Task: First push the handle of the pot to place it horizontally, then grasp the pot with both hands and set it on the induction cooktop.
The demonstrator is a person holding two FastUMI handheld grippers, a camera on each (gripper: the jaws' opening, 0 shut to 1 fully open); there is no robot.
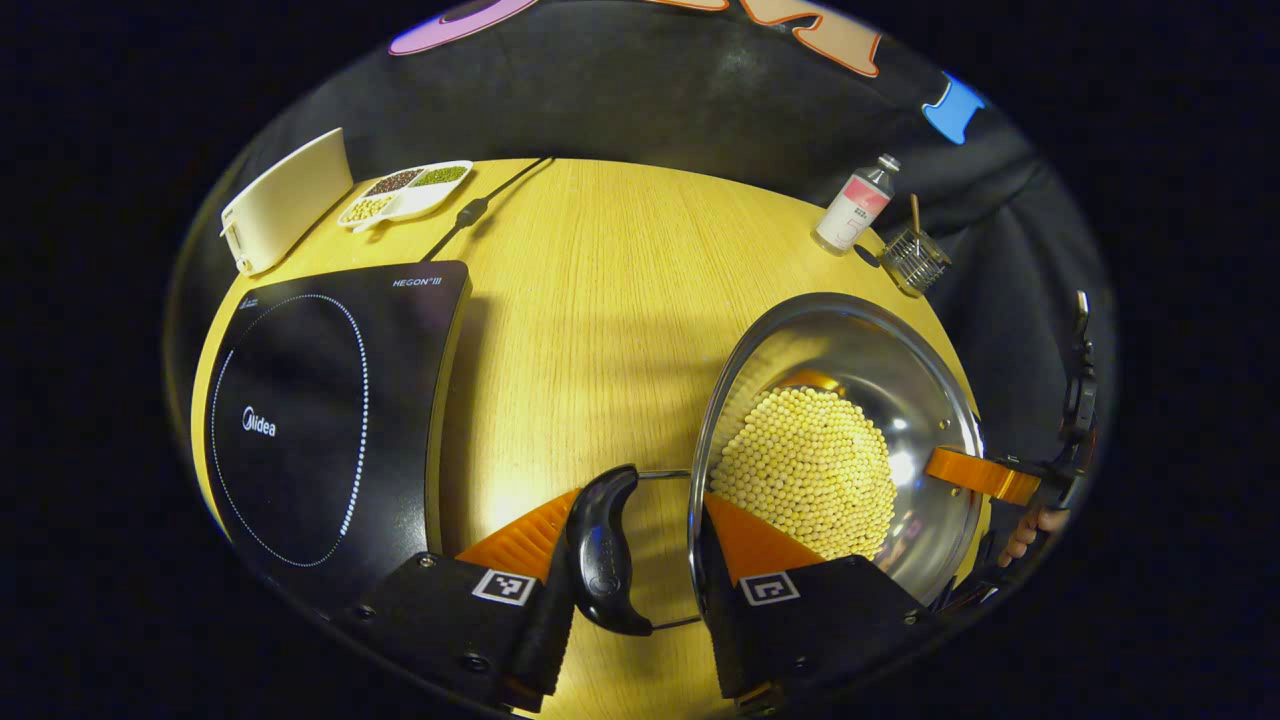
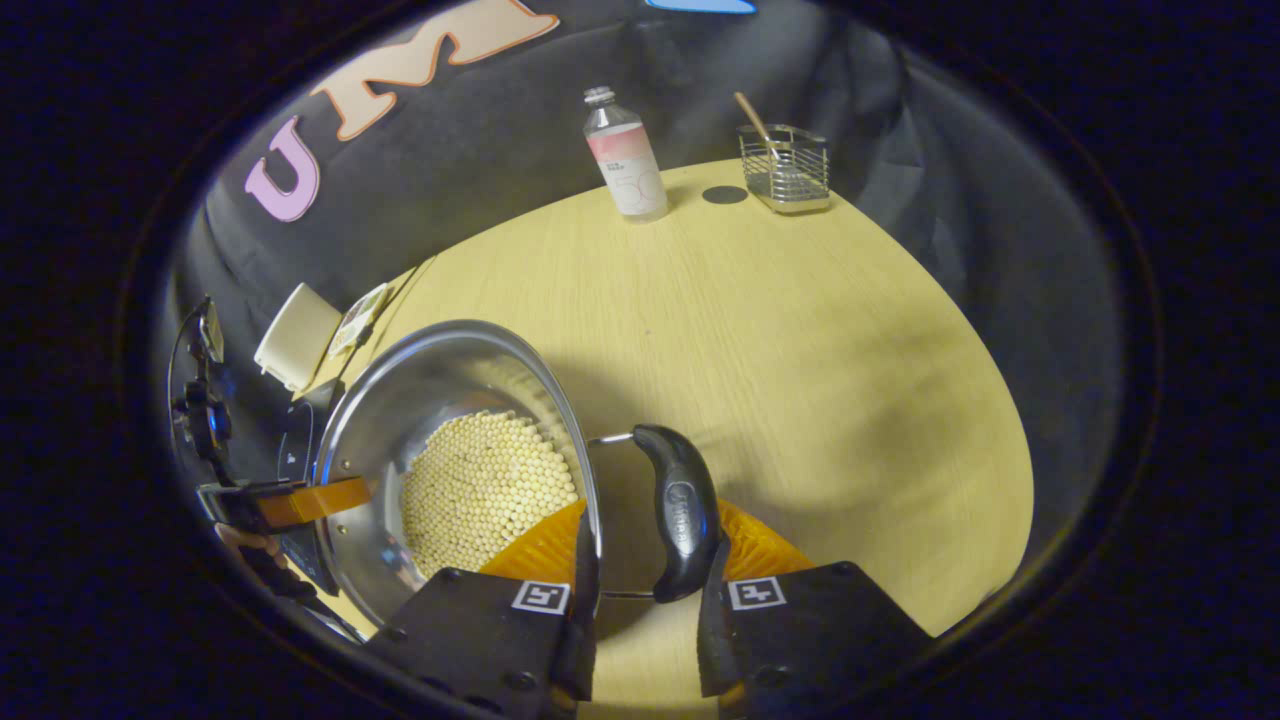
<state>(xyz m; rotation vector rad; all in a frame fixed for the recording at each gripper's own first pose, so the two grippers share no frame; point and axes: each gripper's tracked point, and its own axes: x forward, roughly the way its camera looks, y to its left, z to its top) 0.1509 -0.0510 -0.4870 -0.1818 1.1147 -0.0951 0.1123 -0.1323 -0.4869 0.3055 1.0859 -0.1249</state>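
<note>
**Pot being taken up at both handles**

The pot (image 1: pixel 850 330), holding beans, is sitting on the table to the right of the cooktop (image 1: pixel 330 420), not yet on it. The left gripper (image 1: pixel 640 500) is being set astride one level handle (image 1: pixel 600 560) and the rim; the right gripper (image 2: pixel 655 510) likewise astride the far handle (image 2: pixel 680 510). Whether either is clamped cannot be told. Firm, matched grips are being called for next, then a level carry to the cooktop.

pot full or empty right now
Partly filled. The pot holds a mound of small pale yellow beans across its bottom, while the shiny steel wall above them is bare up to the rim.
</note>
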